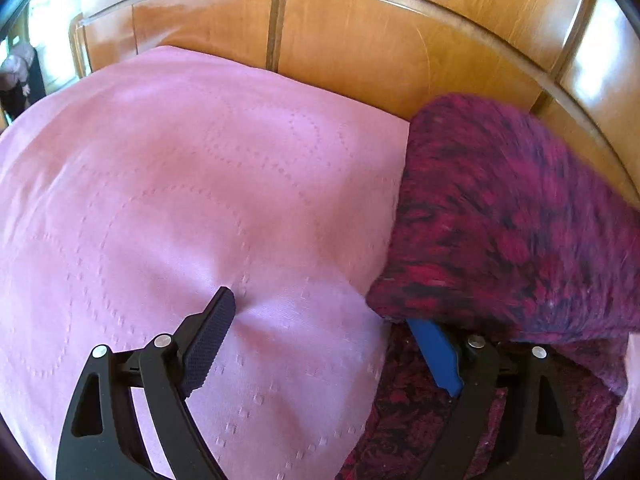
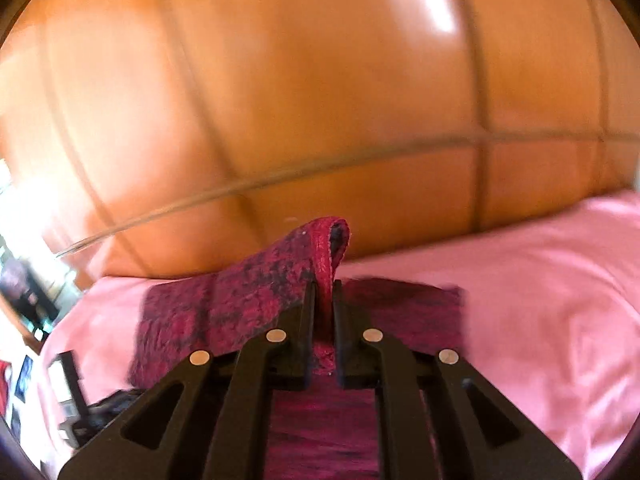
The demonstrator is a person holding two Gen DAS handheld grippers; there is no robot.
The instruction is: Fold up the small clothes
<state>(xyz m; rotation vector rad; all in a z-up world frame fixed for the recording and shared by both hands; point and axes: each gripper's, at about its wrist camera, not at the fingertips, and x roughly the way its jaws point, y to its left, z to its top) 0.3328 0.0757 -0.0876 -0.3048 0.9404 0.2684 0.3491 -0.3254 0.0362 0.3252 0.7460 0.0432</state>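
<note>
A small knit garment (image 1: 512, 216), mottled magenta and black, lies on a pink bedspread (image 1: 180, 184). In the left wrist view its right part is lifted and blurred. My left gripper (image 1: 320, 308) is open just above the bedspread, at the garment's left edge. Its black finger (image 1: 210, 336) rests near the pink cloth, and the raised garment partly covers its blue finger (image 1: 436, 354). In the right wrist view my right gripper (image 2: 325, 286) is shut on a fold of the garment (image 2: 224, 304), which sticks up between the pads and is held above the bed.
Glossy wooden panels (image 1: 380, 40) rise right behind the bed. The pink bedspread (image 2: 540, 280) stretches to the right in the right wrist view. Beyond the bed's left edge there is dark clutter (image 2: 68, 400).
</note>
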